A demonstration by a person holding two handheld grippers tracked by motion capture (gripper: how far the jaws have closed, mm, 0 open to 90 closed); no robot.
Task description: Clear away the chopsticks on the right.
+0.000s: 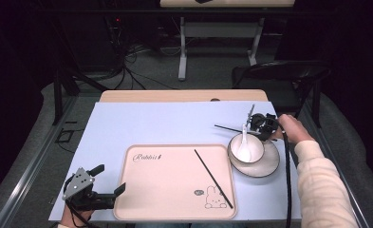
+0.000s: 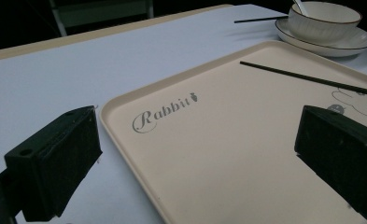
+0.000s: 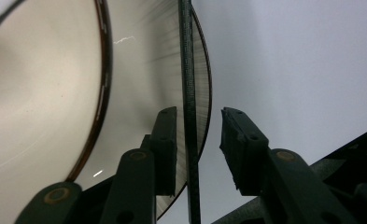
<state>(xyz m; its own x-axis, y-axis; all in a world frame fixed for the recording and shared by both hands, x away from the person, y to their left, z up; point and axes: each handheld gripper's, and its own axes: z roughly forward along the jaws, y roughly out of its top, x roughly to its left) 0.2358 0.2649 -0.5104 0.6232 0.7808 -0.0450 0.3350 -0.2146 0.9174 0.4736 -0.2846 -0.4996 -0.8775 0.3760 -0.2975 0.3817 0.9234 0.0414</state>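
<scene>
A beige tray printed "Rabbit" lies mid-table with one black chopstick slanting across its right half. To its right a white bowl with a white spoon sits on a ribbed plate. A second chopstick rests across the plate's far rim. My right gripper is open, its jaws either side of this chopstick over the plate. My left gripper is open wide at the tray's near-left edge, holding nothing.
A pale blue mat covers the table. A dark chair stands beyond the far right corner, and cables lie on the floor behind. The right gripper's cable trails along the person's sleeve.
</scene>
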